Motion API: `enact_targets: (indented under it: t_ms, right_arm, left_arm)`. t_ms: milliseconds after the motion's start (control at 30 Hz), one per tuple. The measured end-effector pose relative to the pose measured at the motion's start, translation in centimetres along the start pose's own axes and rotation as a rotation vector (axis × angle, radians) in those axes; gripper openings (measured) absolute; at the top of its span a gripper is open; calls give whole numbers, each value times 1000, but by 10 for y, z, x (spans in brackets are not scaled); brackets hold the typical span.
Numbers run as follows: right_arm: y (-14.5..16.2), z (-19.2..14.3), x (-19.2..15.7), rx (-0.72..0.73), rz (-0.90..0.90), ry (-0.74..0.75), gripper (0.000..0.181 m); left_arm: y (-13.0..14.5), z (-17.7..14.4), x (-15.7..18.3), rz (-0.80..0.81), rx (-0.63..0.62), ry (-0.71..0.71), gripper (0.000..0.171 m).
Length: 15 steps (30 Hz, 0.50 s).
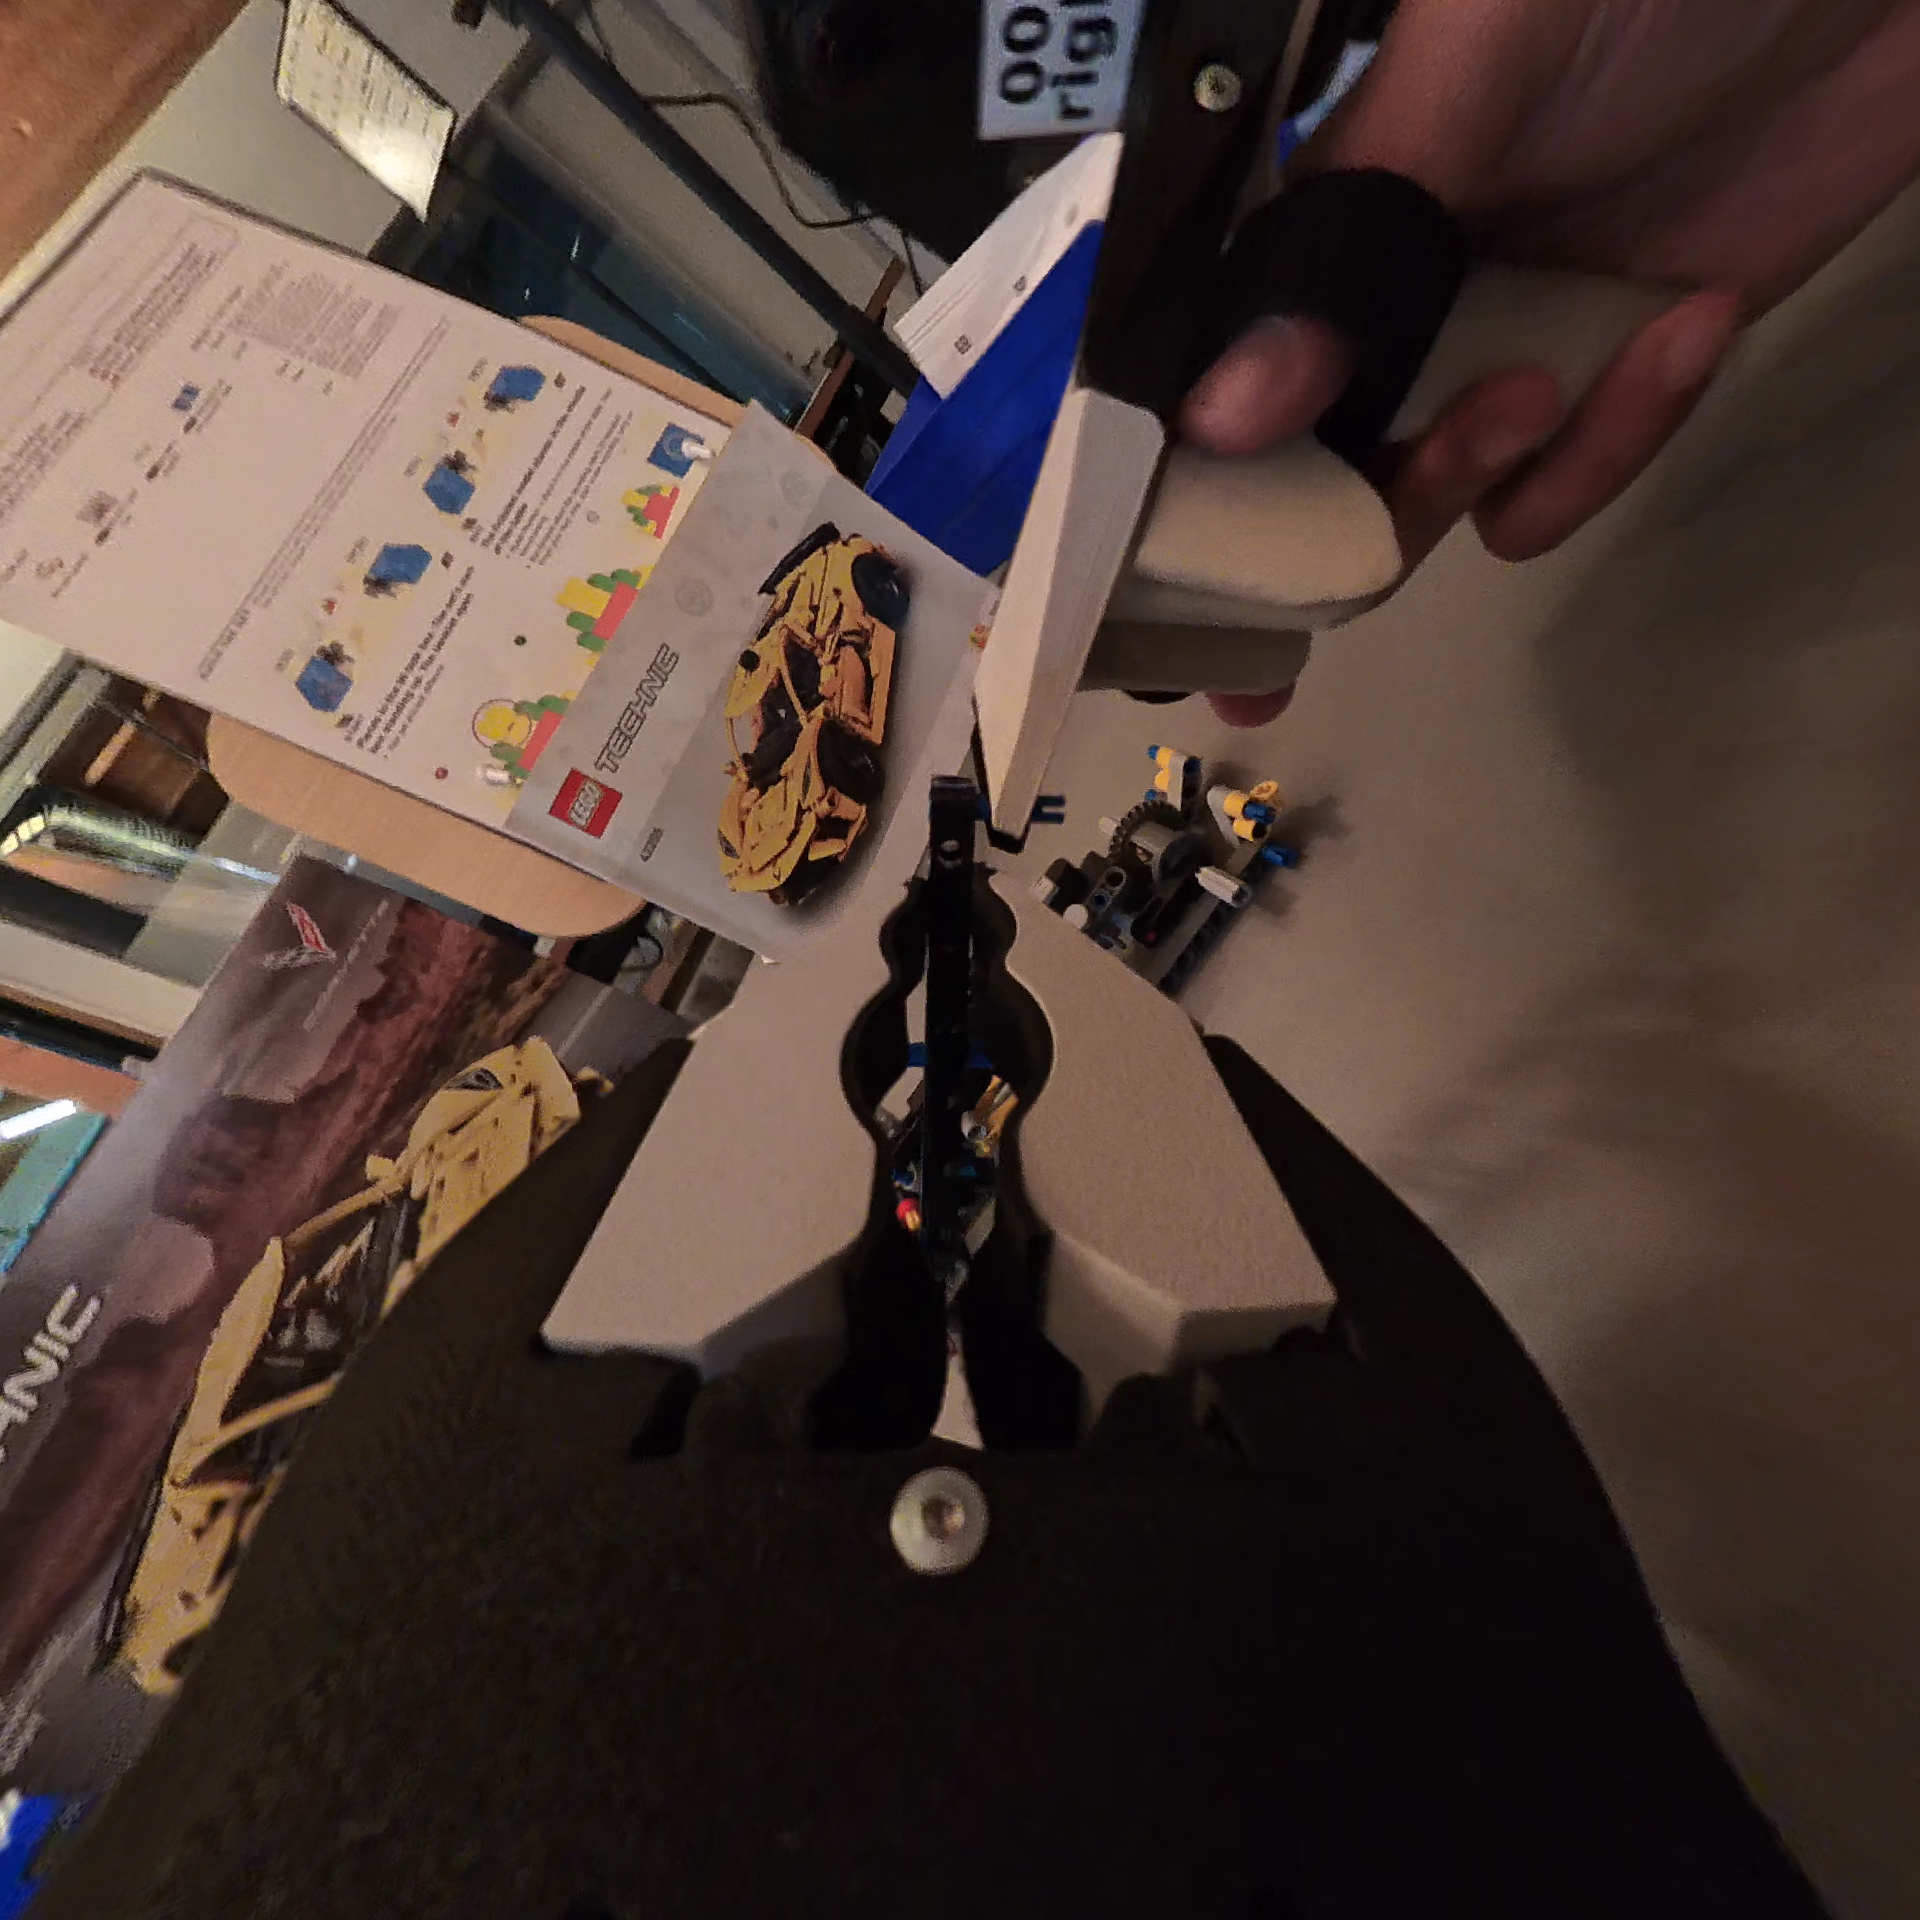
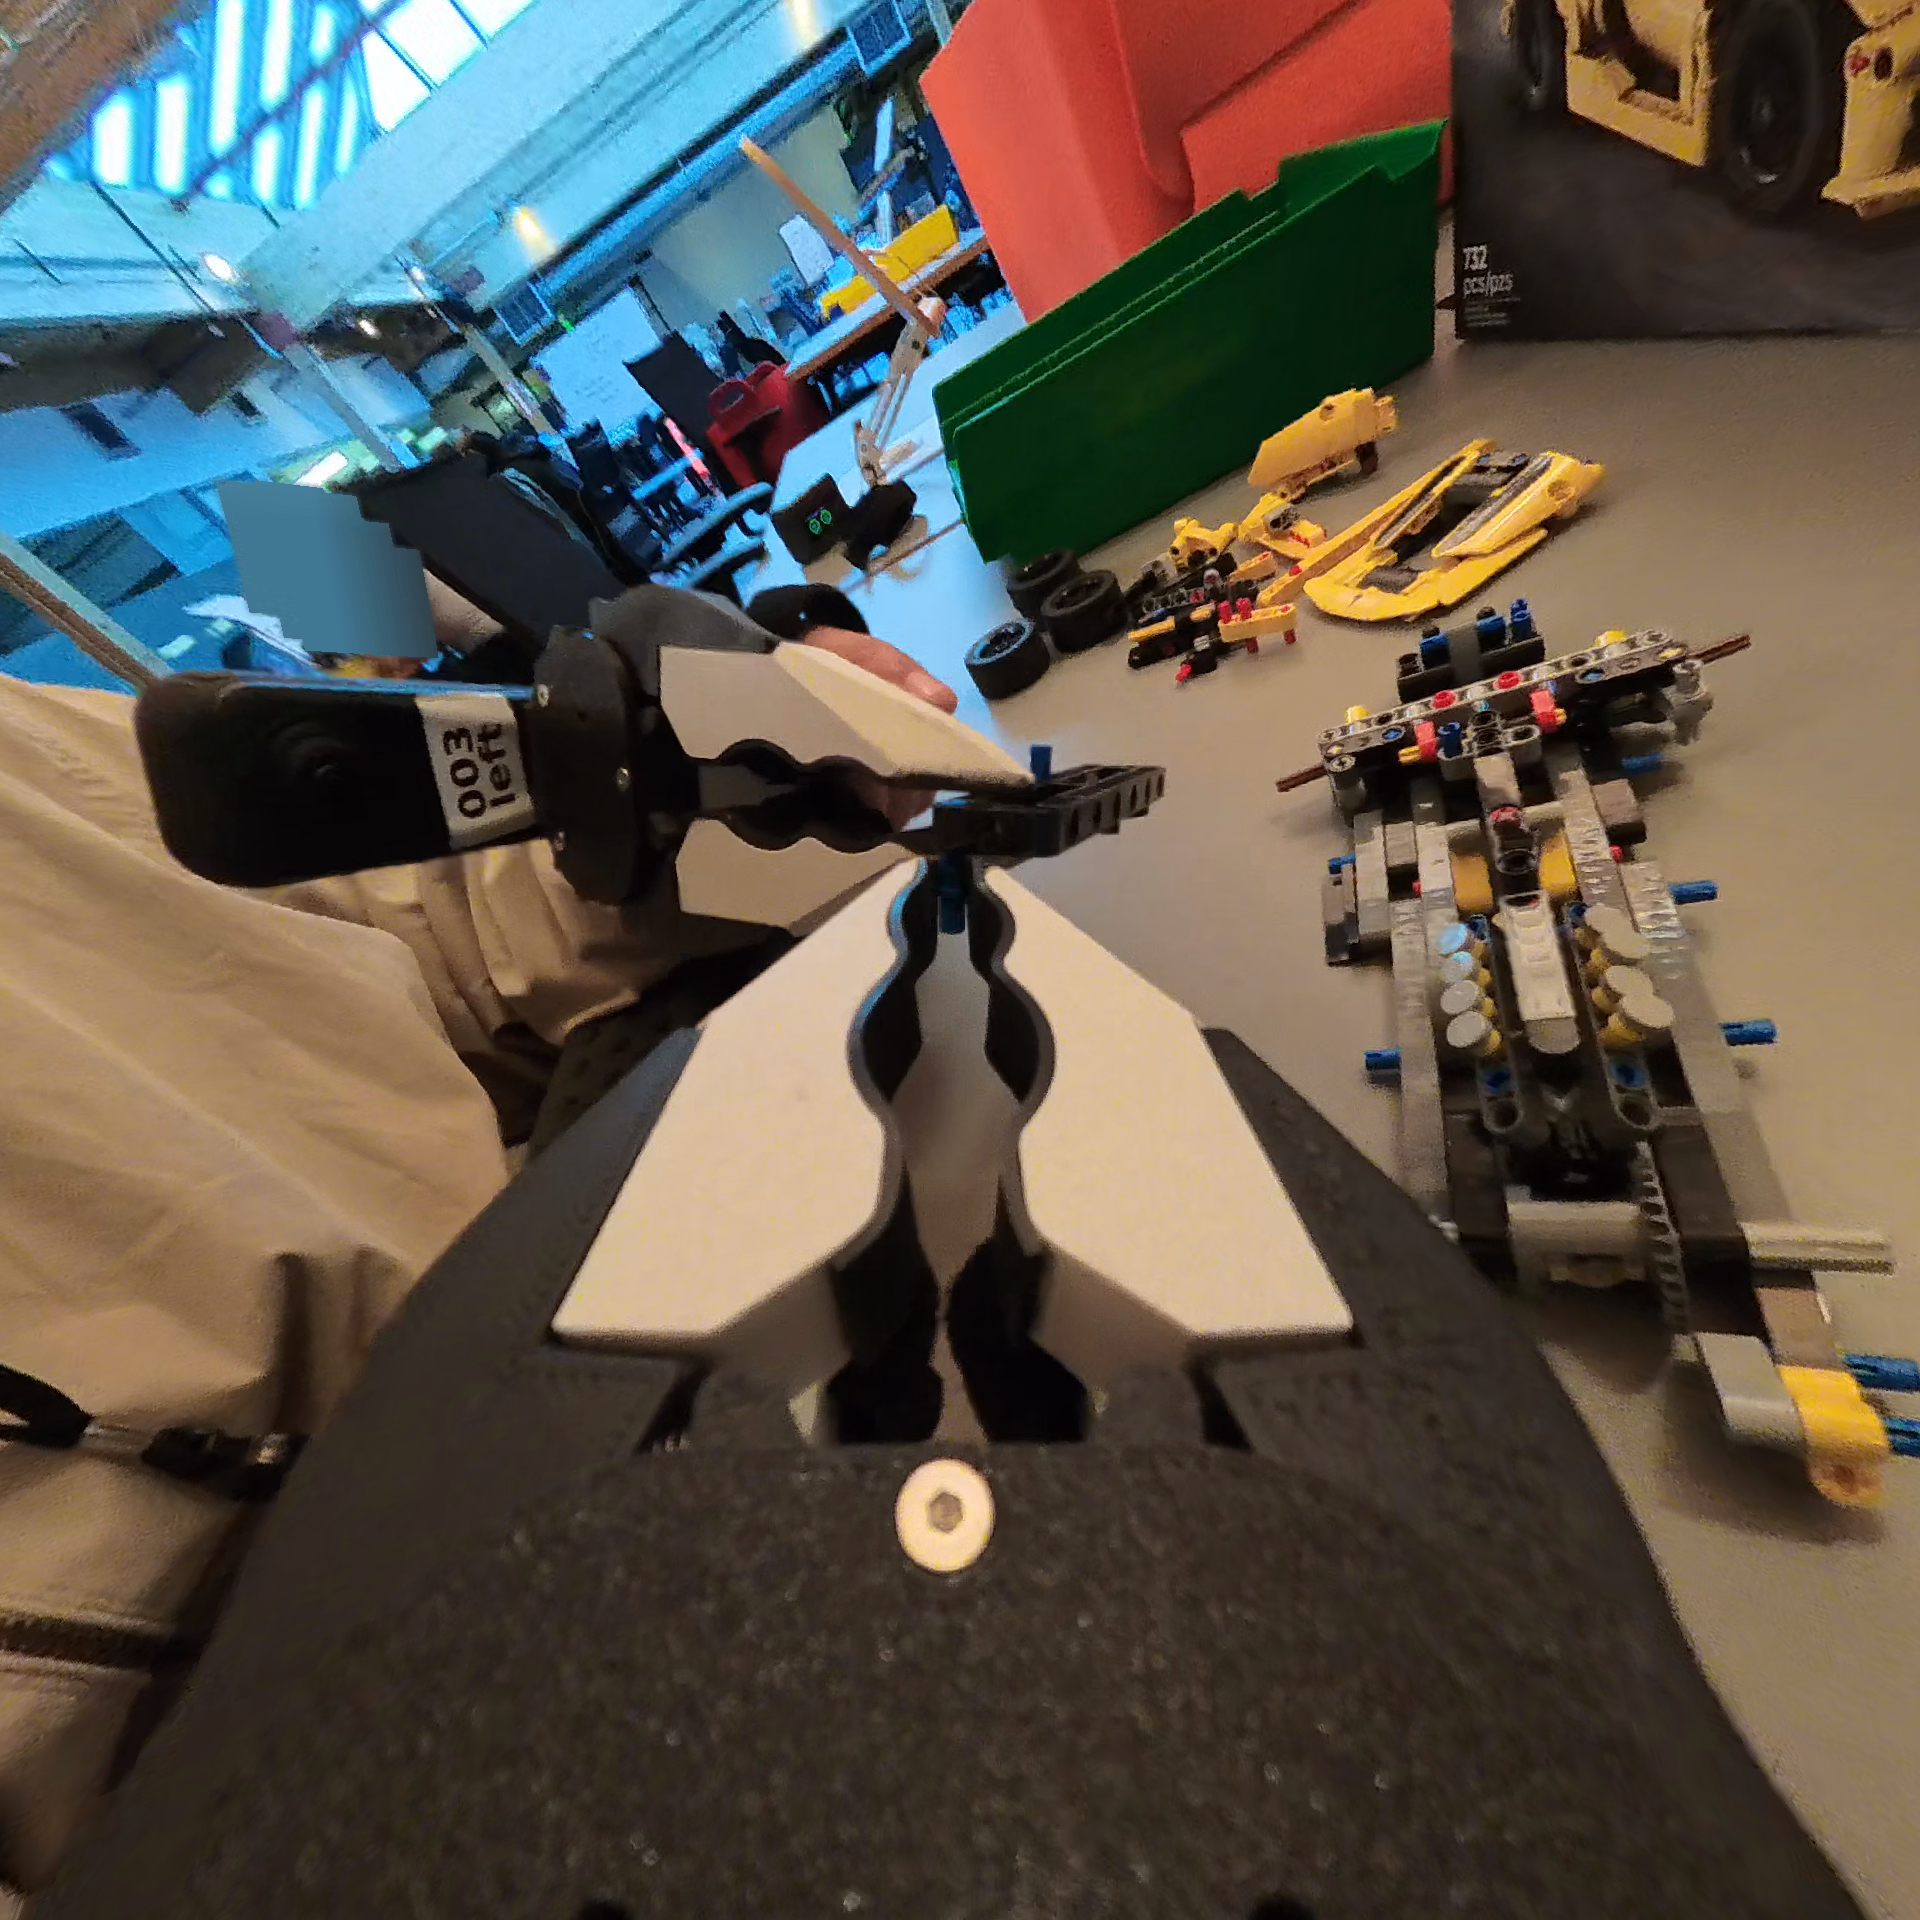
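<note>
My left gripper (image 1: 951, 904) is shut on a black holed frame piece (image 1: 948, 935), seen edge-on and held above the table. In the right wrist view the left gripper (image 2: 997, 795) holds that frame (image 2: 1049, 805) flat, with a blue pin standing up from its top. My right gripper (image 2: 948, 883) is shut on a small blue pin (image 2: 951, 902), whose top end meets the frame's underside. The right gripper (image 1: 1013, 821) also shows in the left wrist view, held by a hand (image 1: 1558, 260), its tips right beside the frame's end.
A long grey brick-built chassis (image 2: 1538, 987) lies on the grey table (image 2: 1195, 935) to the right. Yellow body panels (image 2: 1434, 540), black wheels (image 2: 1049, 613), a green bin (image 2: 1195, 416) and the set's box (image 2: 1683, 156) lie beyond. An instruction booklet (image 1: 790, 707) and a small subassembly (image 1: 1174, 862) show ahead. Left and right tips are no more than a few centimetres apart. From either gripper's tips it is about 11 centimeters to the small subassembly (image 1: 1174, 862). It turns up in the right wrist view (image 2: 1492, 1209) as well.
</note>
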State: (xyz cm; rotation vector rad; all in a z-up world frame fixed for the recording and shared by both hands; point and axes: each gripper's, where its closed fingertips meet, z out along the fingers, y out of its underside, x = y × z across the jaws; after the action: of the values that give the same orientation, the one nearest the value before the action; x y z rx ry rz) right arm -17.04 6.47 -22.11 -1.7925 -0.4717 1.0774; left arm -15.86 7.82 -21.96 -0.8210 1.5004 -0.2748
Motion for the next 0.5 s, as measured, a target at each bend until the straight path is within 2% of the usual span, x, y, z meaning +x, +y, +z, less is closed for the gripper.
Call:
enact_targets:
  t_ms: [100, 133, 167, 200, 233, 267, 367, 433, 500]
  right_arm:
    - [-4, -1, -3, -11, 5, -7, 4]
    - [-4, -1, -5, -21, 14, -14, 4]
    - [20, 3, -2, -165, 20, -2, 4]
    - [53, 9, 4, -303, -20, 41, 4]
    - [68, 16, -4, -343, -18, 6, 4]
    - [56, 18, -10, -289, -45, -7, 4]
    - [-5, -11, 9, -89, -49, 77, 4]
    - [-12, -53, 47, -120, -87, 259, 4]
    - [0, -119, 92, -237, -163, 531, 4]
  left_arm:
    - [-5, -2, -8, 32, -24, -86, 8]
    - [-5, -5, -22, 3, -34, -175, 8]
    - [0, -13, -53, -59, -47, -314, 7]
    - [10, -23, -88, -188, -47, -404, 6]
    - [24, -32, -114, -368, -36, -433, 7]
    - [32, -35, -125, -484, -10, -406, 7]
    - [36, -33, -103, -551, 51, -276, 8]
    - [22, -26, -84, -714, 161, -136, 8]
    - [15, -17, -77, -915, 230, -24, 7]
